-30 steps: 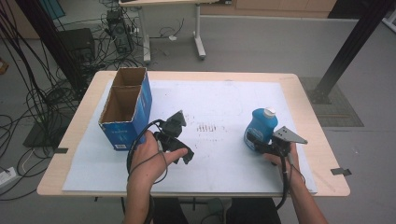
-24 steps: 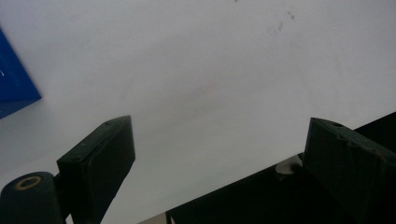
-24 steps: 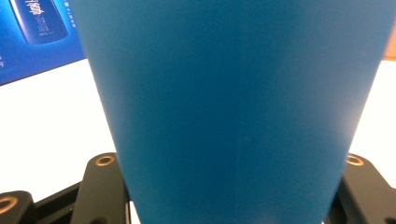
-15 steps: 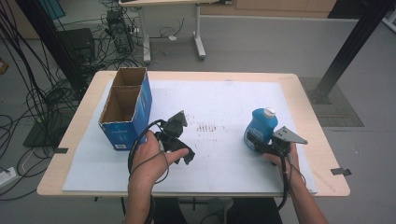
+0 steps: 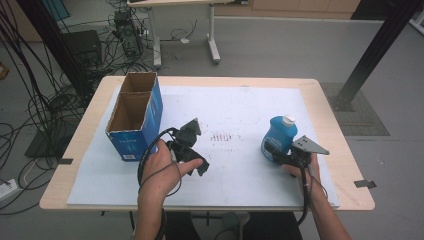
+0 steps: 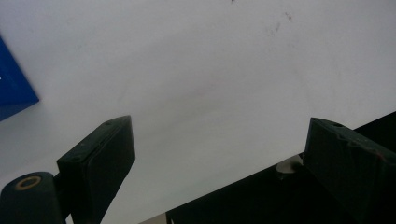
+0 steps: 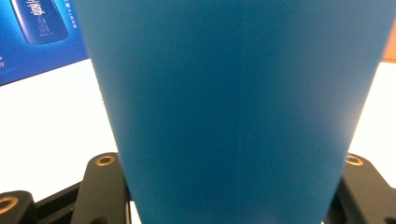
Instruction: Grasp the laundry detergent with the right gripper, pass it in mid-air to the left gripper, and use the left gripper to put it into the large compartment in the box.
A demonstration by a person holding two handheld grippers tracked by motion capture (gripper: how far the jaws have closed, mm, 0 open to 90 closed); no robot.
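A blue plastic bottle (image 5: 277, 137) with a white cap stands upright on the white sheet (image 5: 240, 105) at the right. My right gripper (image 5: 278, 156) is shut on its lower body, and in the right gripper view the bottle (image 7: 233, 102) sits between the two black jaws. My left gripper (image 5: 196, 150) is held in a hand above the middle of the sheet. Its jaws stand wide apart in the left gripper view, with nothing between them but the bare sheet (image 6: 210, 70), so this left gripper (image 6: 219, 133) is open.
An open blue cardboard box (image 5: 135, 117) with two compartments stands at the left of the wooden table (image 5: 325, 107); its corner (image 6: 11, 93) and its printed side (image 7: 37, 32) appear in the gripper views. Faint dark marks (image 5: 225, 136) lie mid-sheet. Cables and a desk sit on the floor behind.
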